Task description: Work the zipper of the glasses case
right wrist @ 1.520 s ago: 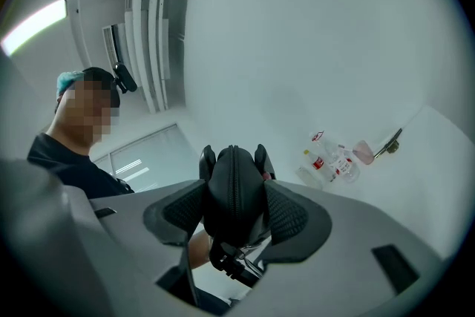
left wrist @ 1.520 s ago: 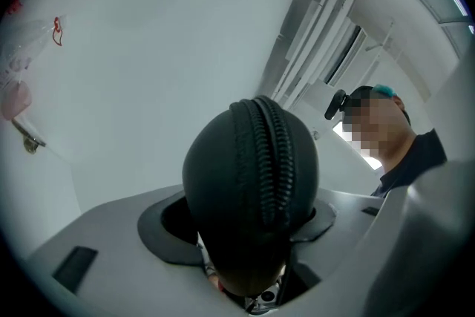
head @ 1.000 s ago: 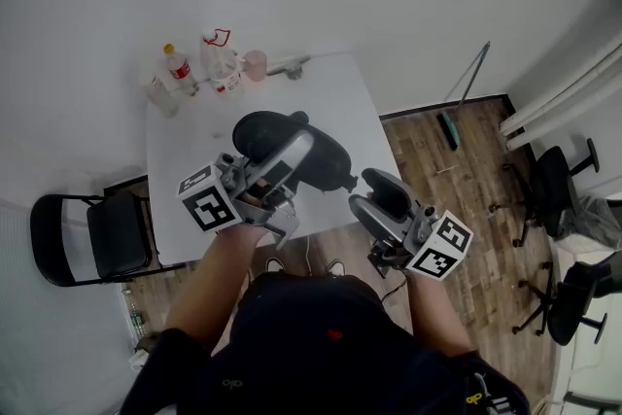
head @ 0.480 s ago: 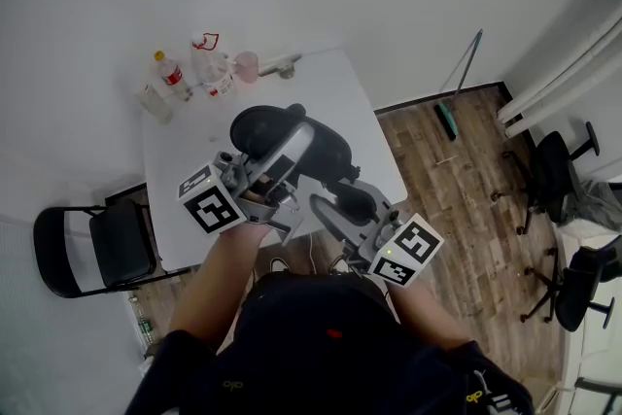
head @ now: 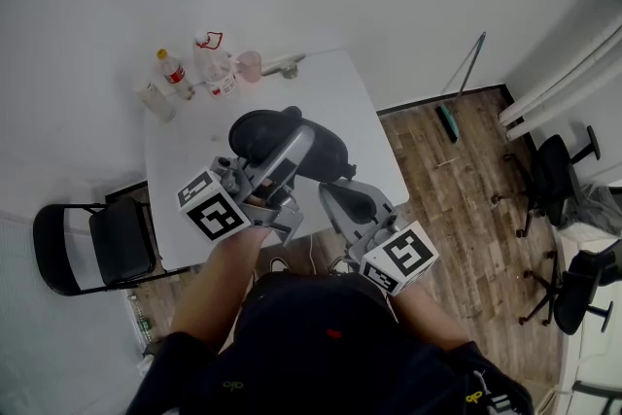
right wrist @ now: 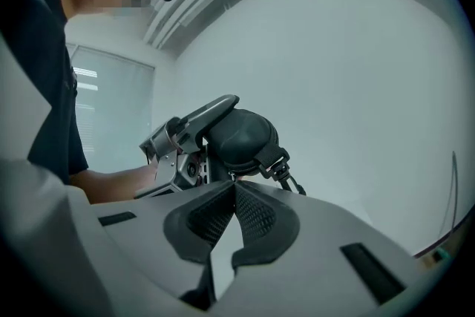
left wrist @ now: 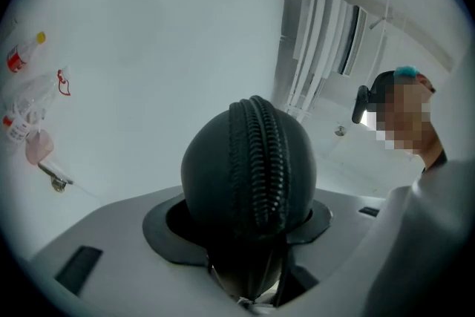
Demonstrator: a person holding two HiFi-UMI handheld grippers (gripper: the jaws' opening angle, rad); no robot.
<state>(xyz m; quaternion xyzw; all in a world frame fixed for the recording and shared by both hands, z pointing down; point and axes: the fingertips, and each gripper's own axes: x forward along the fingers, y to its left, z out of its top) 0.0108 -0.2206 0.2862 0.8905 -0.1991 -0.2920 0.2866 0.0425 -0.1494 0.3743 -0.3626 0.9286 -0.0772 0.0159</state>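
The left gripper clamps the black glasses case over the bench with its long axis running left to right, so its right end meets the nearer right gripper, jaws shut there, zipper pull unseen.

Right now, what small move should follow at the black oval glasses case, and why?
Probably a gentle test tug along the zipper: the left gripper clamps the black oval glasses case, and the right gripper has just closed its jaws at the case's edge, nothing clearly between them.
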